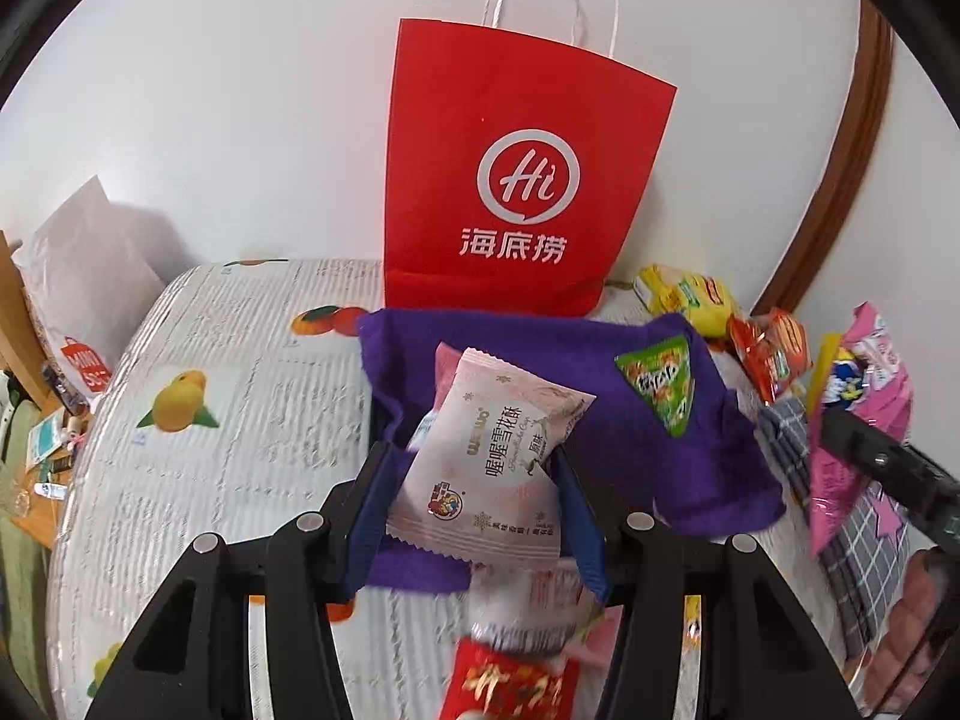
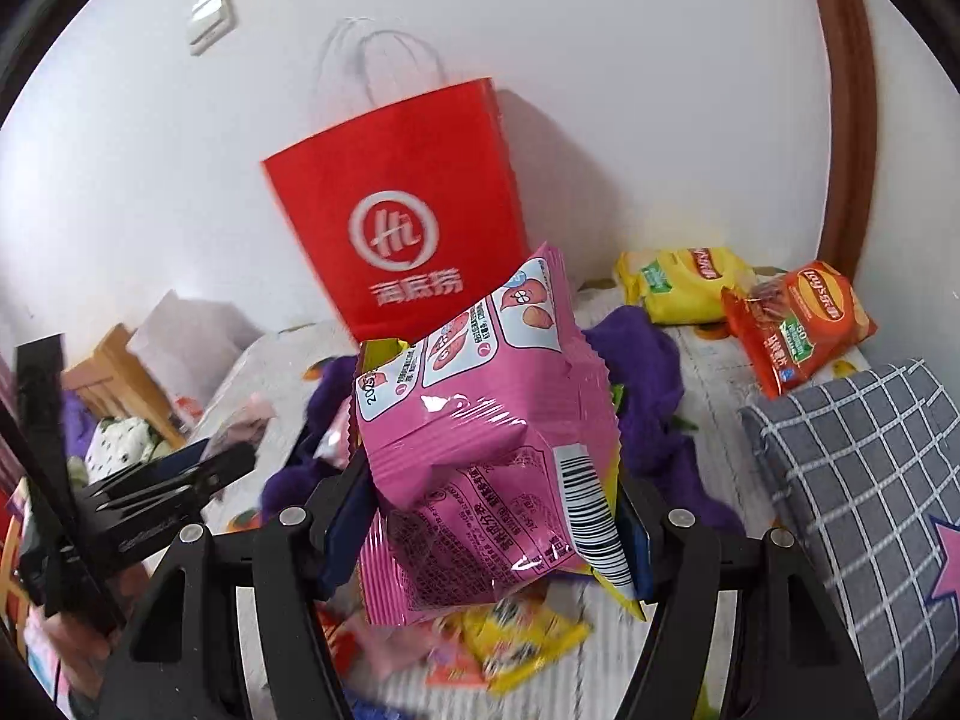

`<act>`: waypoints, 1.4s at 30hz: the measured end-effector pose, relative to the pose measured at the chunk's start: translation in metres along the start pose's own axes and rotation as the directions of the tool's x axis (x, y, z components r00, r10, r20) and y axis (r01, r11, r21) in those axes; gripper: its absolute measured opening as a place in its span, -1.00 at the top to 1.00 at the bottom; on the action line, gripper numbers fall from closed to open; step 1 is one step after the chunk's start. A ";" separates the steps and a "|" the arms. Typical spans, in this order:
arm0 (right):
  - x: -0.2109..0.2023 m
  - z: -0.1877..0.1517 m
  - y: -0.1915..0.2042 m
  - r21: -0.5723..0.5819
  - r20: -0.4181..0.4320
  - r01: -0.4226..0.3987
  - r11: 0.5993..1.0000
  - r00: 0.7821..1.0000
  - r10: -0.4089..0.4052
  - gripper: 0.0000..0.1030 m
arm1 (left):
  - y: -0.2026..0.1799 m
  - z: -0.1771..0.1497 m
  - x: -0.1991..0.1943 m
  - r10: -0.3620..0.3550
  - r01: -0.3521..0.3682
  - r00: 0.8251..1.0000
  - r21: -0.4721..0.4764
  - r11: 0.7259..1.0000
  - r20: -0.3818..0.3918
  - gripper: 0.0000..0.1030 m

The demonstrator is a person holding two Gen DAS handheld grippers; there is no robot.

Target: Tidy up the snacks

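Pale pink foil snack packet [image 1: 492, 456] sits clamped in your left gripper [image 1: 474, 480], lifted clear of the purple felt cloth [image 1: 540, 360]. Your right gripper [image 2: 498, 516] pinches the glossy pink snack bag [image 2: 480, 420] by its lower half, so it stands upright. Both look carried toward the red paper carrier bag [image 1: 516, 180] standing open against the wall, likely the drop spot. Yellow and orange chip bags [image 2: 780, 324] wait beyond, on the bed.

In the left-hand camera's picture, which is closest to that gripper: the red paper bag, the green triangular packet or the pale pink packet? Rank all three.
1. Pale pink packet, clamped by the left gripper.
2. Green triangular packet, on the purple cloth, right.
3. Red paper bag, upright against the wall.
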State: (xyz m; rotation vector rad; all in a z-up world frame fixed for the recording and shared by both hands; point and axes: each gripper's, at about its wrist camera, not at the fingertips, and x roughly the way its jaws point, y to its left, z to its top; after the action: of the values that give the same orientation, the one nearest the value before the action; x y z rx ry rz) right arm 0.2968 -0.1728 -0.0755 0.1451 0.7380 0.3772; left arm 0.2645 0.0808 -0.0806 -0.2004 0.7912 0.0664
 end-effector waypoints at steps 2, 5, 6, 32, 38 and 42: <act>0.015 0.003 -0.009 0.025 -0.009 0.003 1.000 1.000 -0.003 -0.31 | -0.001 0.002 0.008 -0.001 0.001 1.000 -0.006 1.000 0.005 0.01; 0.034 0.002 -0.021 0.050 -0.018 0.005 0.999 1.000 -0.004 -0.31 | 0.001 0.000 0.020 0.018 -0.018 1.000 -0.001 1.000 0.004 0.01; 0.037 0.001 -0.024 0.055 -0.016 0.009 0.998 1.000 -0.008 -0.31 | 0.002 -0.002 0.024 0.024 -0.024 1.000 -0.003 1.000 -0.001 0.01; 0.089 -0.024 -0.046 0.080 -0.014 0.080 0.994 0.997 -0.080 -0.31 | 0.021 -0.020 0.074 -0.045 0.035 0.995 -0.119 0.992 -0.086 0.01; 0.093 -0.025 -0.048 0.085 -0.031 0.082 0.993 0.996 -0.080 -0.31 | 0.021 -0.024 0.081 -0.063 0.047 0.991 -0.137 0.989 -0.116 0.01; 0.093 -0.025 -0.048 0.085 -0.030 0.085 0.993 0.996 -0.083 -0.32 | 0.019 -0.024 0.080 -0.071 0.055 0.990 -0.133 0.990 -0.119 0.00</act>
State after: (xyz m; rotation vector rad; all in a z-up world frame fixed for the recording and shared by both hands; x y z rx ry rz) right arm 0.3559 -0.1814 -0.1645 0.1900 0.7840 0.2679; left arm 0.3016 0.0935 -0.1572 -0.3550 0.9036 0.0461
